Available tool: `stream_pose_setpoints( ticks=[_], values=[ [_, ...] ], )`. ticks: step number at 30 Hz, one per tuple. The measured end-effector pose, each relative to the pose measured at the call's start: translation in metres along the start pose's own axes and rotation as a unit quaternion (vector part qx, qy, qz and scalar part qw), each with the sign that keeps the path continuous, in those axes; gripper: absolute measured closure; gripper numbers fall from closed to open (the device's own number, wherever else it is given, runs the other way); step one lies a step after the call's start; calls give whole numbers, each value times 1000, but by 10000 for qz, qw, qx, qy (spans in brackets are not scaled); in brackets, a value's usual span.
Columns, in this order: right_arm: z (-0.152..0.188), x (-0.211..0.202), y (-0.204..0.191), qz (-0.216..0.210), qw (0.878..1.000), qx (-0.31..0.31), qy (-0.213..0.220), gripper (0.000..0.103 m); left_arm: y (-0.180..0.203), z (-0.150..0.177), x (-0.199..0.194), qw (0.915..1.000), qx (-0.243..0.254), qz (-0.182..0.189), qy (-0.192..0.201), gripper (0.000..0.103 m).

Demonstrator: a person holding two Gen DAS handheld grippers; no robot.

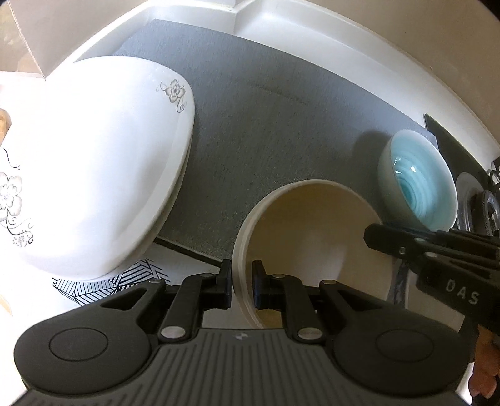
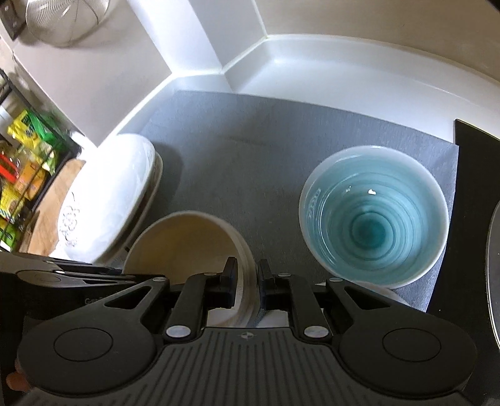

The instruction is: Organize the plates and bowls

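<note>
Item one, the grey mat (image 2: 250, 150) covering the white counter (image 2: 312, 62); everything I handle sits on or over it. Item two, a stack of white flower-printed plates (image 1: 103, 162) at the mat's left edge, the top one tilted, overlapping a black-and-white patterned sheet (image 1: 125, 281). Item three, the teal-glazed bowl (image 2: 372, 215), upright on the mat's right side, near a black panel (image 2: 468, 187). Item four, the cream bowl (image 1: 312, 237), tipped, between the plates and the teal bowl and apart from both. My left gripper (image 1: 242, 282) is clamped on its left rim, one finger outside the wall and one inside. My right gripper (image 2: 247, 282) pinches the opposite rim the same way. Whether the cream bowl touches the mat I cannot tell. Item five, a wire basket (image 2: 65, 18) at far left.
</note>
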State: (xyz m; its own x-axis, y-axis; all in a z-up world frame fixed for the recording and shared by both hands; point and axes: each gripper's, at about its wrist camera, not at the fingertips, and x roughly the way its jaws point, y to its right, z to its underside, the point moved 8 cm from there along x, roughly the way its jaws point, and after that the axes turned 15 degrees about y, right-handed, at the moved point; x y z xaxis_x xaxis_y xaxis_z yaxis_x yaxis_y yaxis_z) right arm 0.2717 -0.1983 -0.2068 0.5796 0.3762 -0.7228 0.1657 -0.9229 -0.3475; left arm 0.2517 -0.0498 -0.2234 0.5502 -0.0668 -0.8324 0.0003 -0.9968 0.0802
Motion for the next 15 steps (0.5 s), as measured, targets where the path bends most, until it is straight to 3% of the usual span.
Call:
stream_pose_setpoints(
  ticks=[3, 5, 6, 7, 8, 9, 10, 12, 15],
  values=[
    [6, 0, 0, -7, 9999, -144, -25, 88, -1, 0, -1, 9999, 64, -47, 65, 88],
    [6, 0, -1, 11, 9997, -232, 10, 87, 0, 0, -2, 9996, 175, -131, 171, 78],
    [6, 0, -1, 32, 9997, -254, 43, 87, 0, -1, -6, 9992, 229, -203, 243, 54],
    [5, -1, -1, 55, 9996, -248, 98, 87, -2, -2, -10, 9986, 276, -310, 322, 39],
    [2, -4, 1, 79, 9996, -230, 165, 83, -3, -4, -16, 9975, 322, -427, 465, 18],
    [-1, -8, 2, 88, 9995, -191, 239, 76, -4, -6, -22, 9963, 357, -473, 616, 12],
    [-6, -14, 4, 74, 9993, -137, 344, 73, -5, -8, -29, 9953, 388, -478, 741, 11],
    [-19, -34, 11, 36, 9980, -2, 632, 56, -5, -11, -41, 9944, 391, -396, 896, 11],
    [-38, -71, 29, 213, 9931, 107, 1152, 43, -4, -12, -57, 9940, 279, -304, 1017, 10]
  ],
)
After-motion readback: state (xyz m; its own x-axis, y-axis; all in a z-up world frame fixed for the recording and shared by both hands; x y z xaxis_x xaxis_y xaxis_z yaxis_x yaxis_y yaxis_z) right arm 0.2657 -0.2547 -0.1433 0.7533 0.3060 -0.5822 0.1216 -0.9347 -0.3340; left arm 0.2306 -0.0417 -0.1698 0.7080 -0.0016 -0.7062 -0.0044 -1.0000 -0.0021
